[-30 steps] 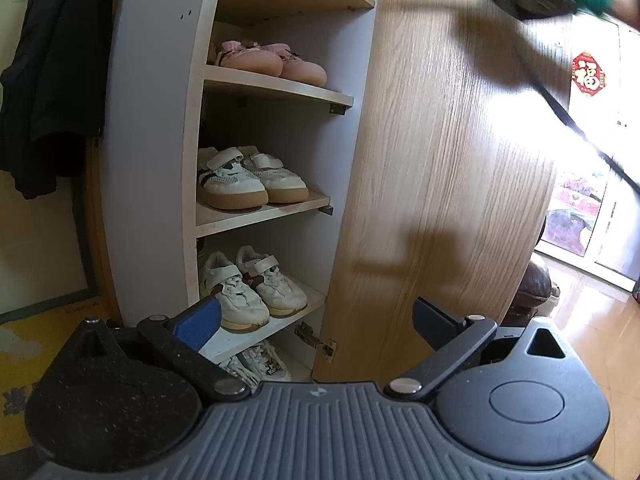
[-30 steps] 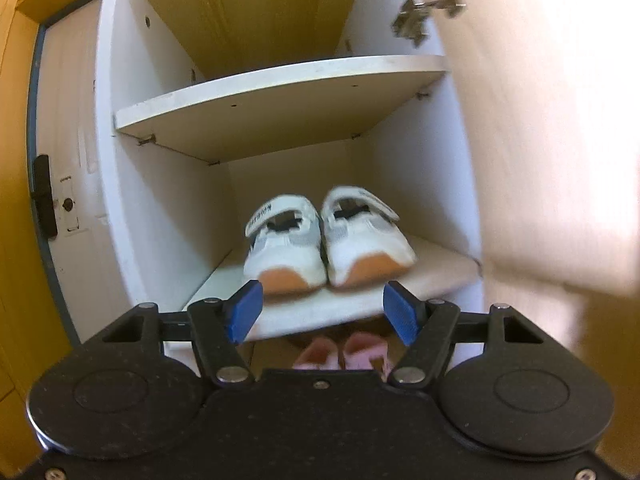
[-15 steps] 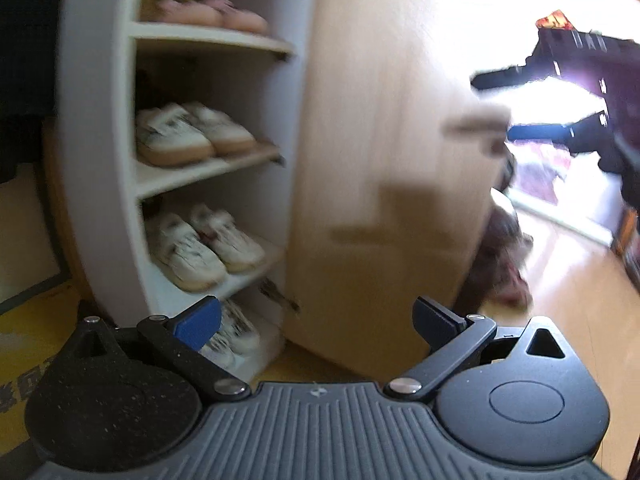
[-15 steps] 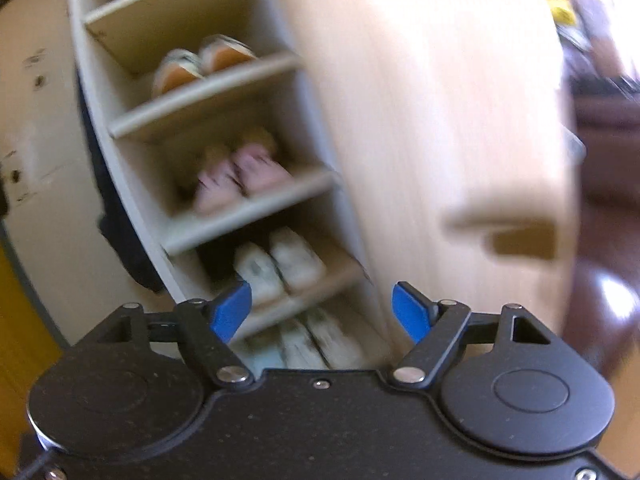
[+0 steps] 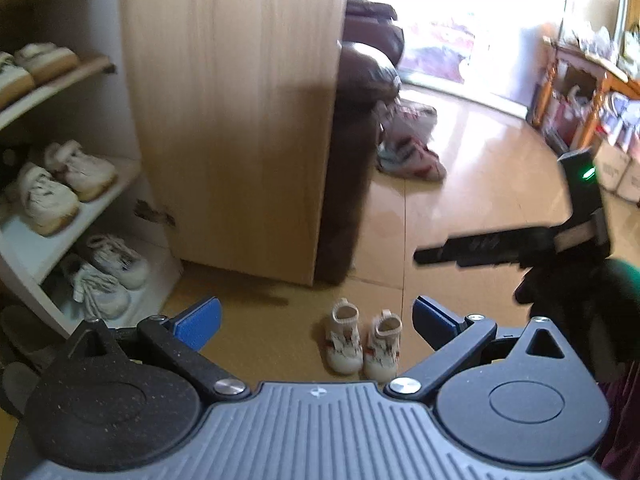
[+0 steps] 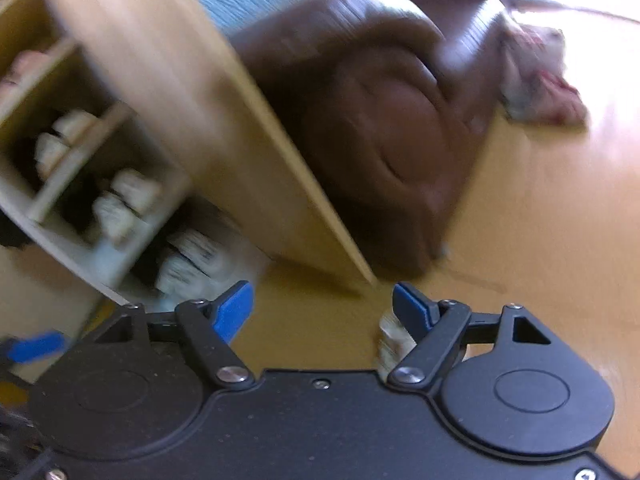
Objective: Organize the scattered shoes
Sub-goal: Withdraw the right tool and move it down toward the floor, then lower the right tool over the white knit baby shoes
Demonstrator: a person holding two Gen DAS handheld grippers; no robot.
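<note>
Left gripper [image 5: 316, 318] spread wide, holding nothing, hanging above the floor [image 5: 480, 184]. Between its pads, a pair of small beige shoes [image 5: 362, 340] standing side by side on the floor, just in front of the open cabinet door [image 5: 232, 112]. To the left, shelves [image 5: 60, 236] carrying pale sneakers [image 5: 60, 188], another pair [image 5: 104, 276] on the bottom level. Behind the door edge, a brown sofa [image 5: 360, 80]; further off, a crumpled bag [image 5: 408, 140]. Right gripper [image 5: 472, 246] seen from the side at the right edge, no object between it and the shoes.

Right gripper [image 6: 322, 306] likewise parted and empty; view blurred, one beige shoe [image 6: 392, 340] peeking by its right pad, door [image 6: 200, 120] and sofa [image 6: 392, 140] ahead.

Compared with a second ago: both views swung away from the shelves and down to the floor; beige pair newly in sight; right gripper no longer facing the upper shelf.
</note>
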